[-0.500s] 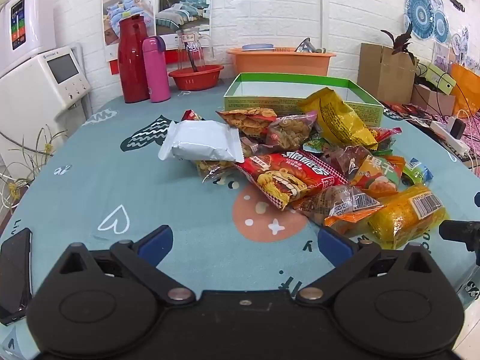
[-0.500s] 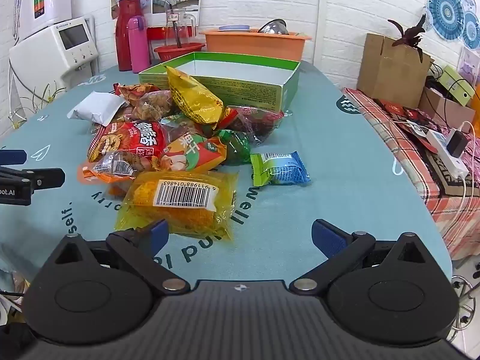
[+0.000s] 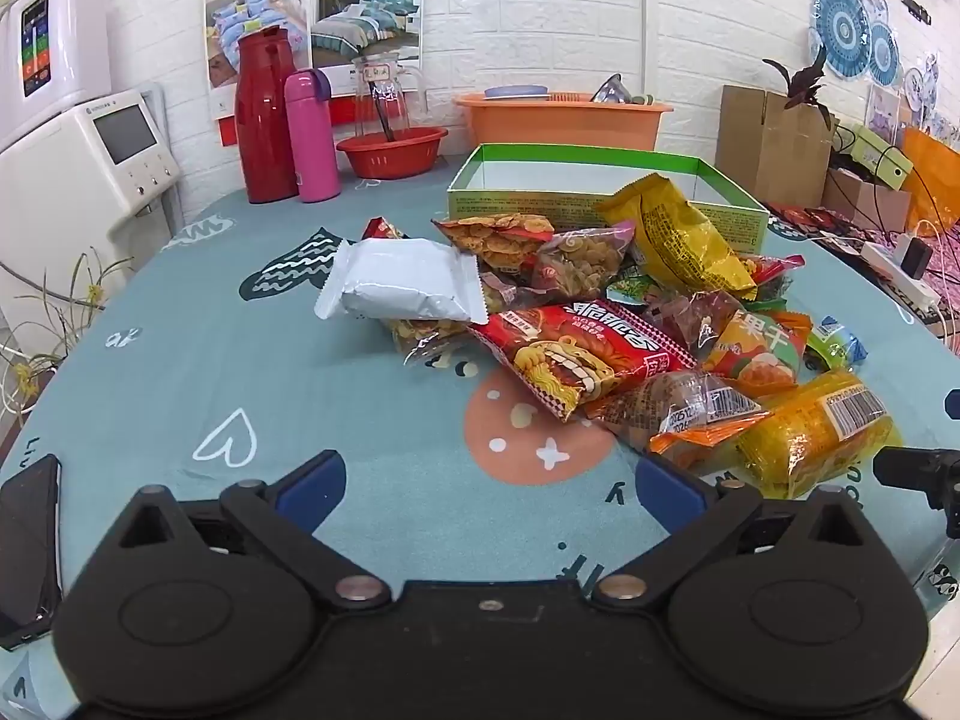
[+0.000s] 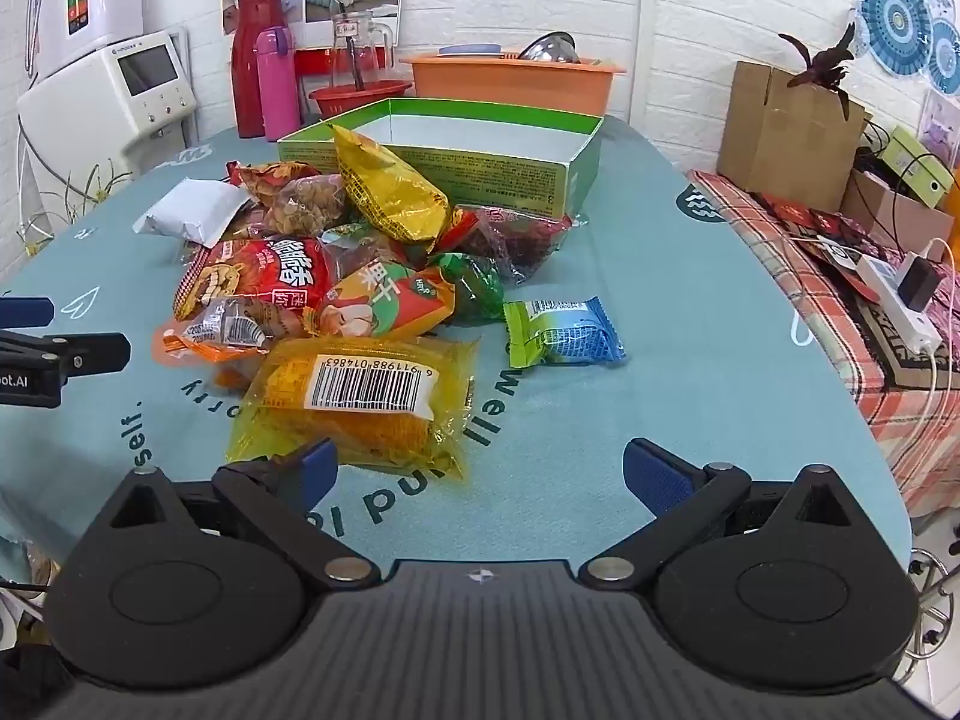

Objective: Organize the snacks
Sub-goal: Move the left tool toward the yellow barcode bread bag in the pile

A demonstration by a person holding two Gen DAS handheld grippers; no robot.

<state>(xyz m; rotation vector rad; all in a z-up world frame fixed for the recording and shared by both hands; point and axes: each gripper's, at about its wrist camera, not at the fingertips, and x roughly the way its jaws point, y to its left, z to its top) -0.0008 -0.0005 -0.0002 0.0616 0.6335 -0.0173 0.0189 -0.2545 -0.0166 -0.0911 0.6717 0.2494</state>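
- both grippers stand with jaws spread wide and nothing between them: the left gripper point(image 3: 489, 483) hovers over bare tablecloth near the pile, the right gripper point(image 4: 480, 471) just behind the nearest packet.
- step in hand, as judged: the very start of sorting. the snack pile point(image 3: 606, 324) lies loose on the table point(image 3: 240, 360), and what shows of the green box point(image 3: 606, 207) interior looks empty; its floor is largely hidden from the left view.
- location of goods: the pile sits mid-table, directly in front of the green box point(image 4: 456, 165), some packets touching its near wall.
- appearance, near side: a clear yellow packet point(image 4: 360, 402) with a large barcode label lies closest to the right gripper, flat, its near edge just beyond the left finger pad.
- appearance, right edge: a small blue-green packet point(image 4: 561, 333) lies apart from the heap, unobstructed.
- appearance, left edge: a white foil packet point(image 3: 405, 288) rests on top of other packets, slightly raised.
- appearance, centre: a red noodle packet point(image 3: 579, 354) overlaps orange and brown packets; a gold bag point(image 3: 678, 237) leans against the box wall.
- next move, as judged: lower one gripper over an outlying packet, most likely the yellow one or the blue-green one, close across its narrow width, lift and carry to the box.
- risk noted: slick, puffy film may slip or drag neighbours.
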